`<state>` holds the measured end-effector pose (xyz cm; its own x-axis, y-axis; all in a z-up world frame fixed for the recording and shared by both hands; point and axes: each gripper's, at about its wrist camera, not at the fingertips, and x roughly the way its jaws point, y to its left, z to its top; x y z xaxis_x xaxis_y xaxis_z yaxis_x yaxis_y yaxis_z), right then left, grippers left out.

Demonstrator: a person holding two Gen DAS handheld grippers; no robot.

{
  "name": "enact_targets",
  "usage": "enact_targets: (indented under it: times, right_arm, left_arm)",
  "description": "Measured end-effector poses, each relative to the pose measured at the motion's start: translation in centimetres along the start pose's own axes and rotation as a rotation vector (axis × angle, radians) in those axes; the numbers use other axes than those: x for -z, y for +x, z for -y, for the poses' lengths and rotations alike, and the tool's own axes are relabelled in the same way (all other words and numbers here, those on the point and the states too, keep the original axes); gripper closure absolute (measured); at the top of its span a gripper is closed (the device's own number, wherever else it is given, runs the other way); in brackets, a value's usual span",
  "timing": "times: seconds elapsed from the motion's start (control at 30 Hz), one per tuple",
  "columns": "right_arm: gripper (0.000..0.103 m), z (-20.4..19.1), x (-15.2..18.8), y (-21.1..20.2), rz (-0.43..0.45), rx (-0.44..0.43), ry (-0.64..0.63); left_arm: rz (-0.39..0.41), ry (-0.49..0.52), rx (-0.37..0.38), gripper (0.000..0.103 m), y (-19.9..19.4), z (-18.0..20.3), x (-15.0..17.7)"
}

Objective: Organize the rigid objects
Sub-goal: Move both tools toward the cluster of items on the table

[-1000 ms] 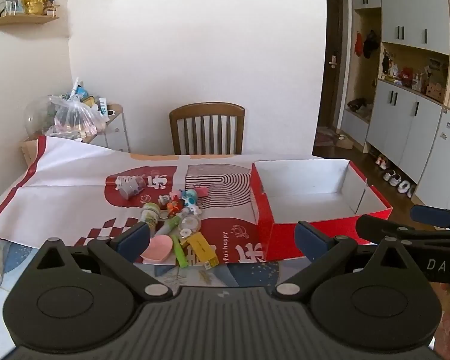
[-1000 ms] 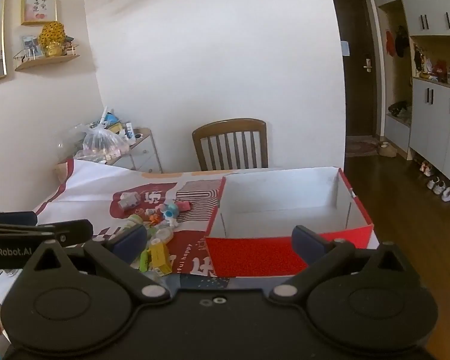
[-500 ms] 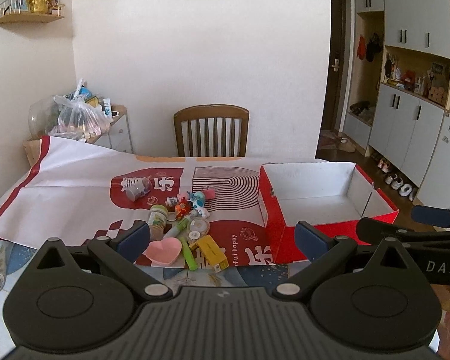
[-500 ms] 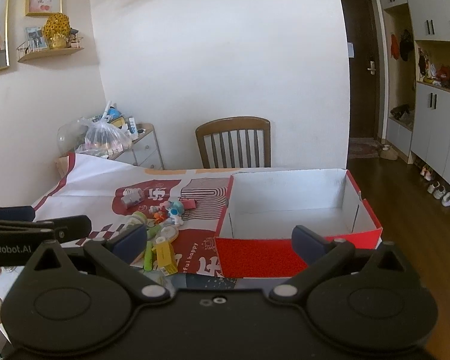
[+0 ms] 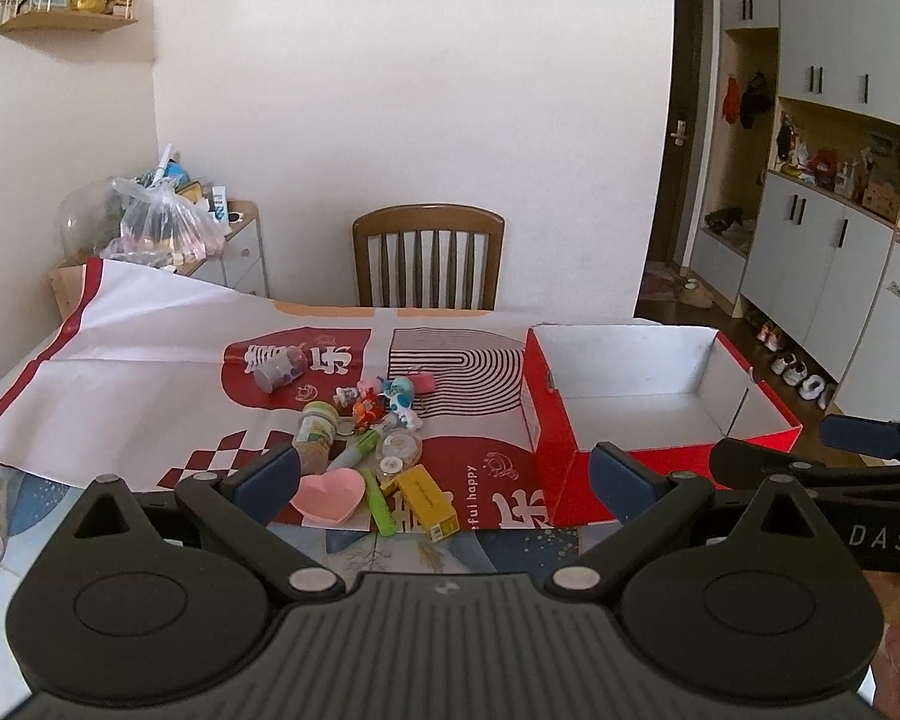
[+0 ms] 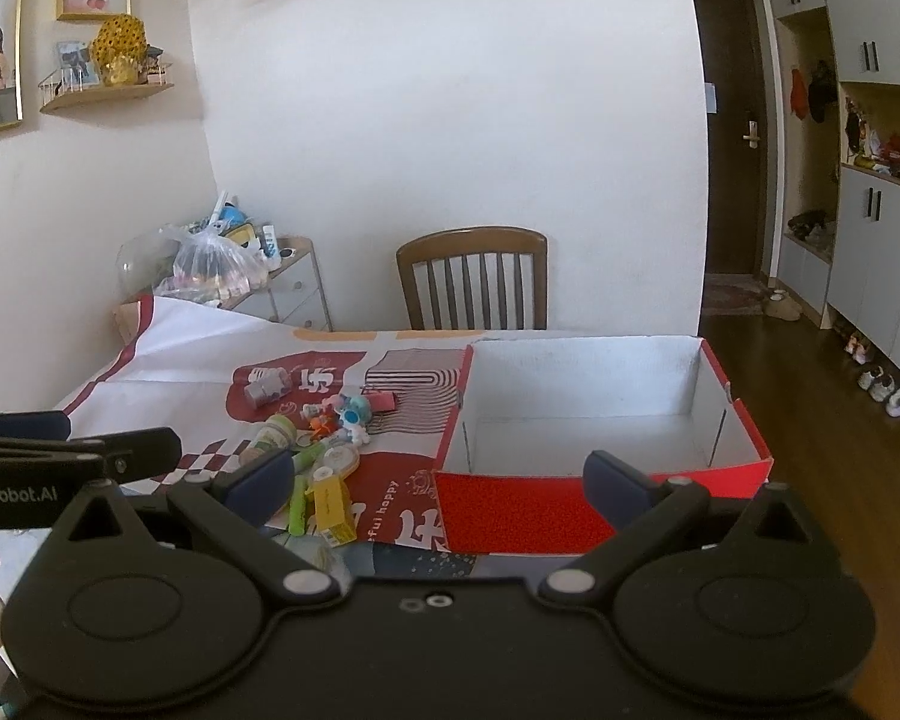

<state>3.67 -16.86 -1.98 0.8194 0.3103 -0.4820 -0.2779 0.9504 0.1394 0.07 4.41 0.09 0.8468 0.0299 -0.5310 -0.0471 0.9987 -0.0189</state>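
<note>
A pile of small rigid objects lies on the red-and-white paper: a pink heart dish point(image 5: 328, 497), a yellow box point(image 5: 426, 501) point(image 6: 330, 504), a green marker point(image 5: 380, 503), a jar point(image 5: 316, 435) and small toys point(image 5: 384, 399) point(image 6: 342, 414). An empty red box with a white inside point(image 5: 648, 384) point(image 6: 588, 414) stands to their right. My left gripper point(image 5: 444, 477) is open and empty, near the table's front edge, short of the pile. My right gripper point(image 6: 441, 483) is open and empty, in front of the red box.
A wooden chair point(image 5: 429, 264) stands behind the table. A side cabinet with a plastic bag point(image 5: 162, 228) is at the back left. Grey cupboards point(image 5: 834, 276) and shoes line the right wall. A wall shelf point(image 6: 105, 90) hangs at the upper left.
Both grippers have risen and tilted a little, so the table and box sit lower in view. Both stay open and empty. Nothing on the table has moved.
</note>
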Motion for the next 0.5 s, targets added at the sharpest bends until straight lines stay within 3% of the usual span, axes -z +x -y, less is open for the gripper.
enact_targets:
  times: [0.23,0.5]
  right_arm:
    - [0.000,-0.7,-0.4,1.5,-0.015,-0.010,-0.004]
    - [0.000,-3.1,-1.2,5.4,-0.040,-0.020,-0.023]
  left_arm:
    - [-0.001,0.000,-0.004,0.000,1.3,-1.1,-0.5]
    - [-0.021,-0.019,0.051,0.000,5.5,-4.9,-1.4]
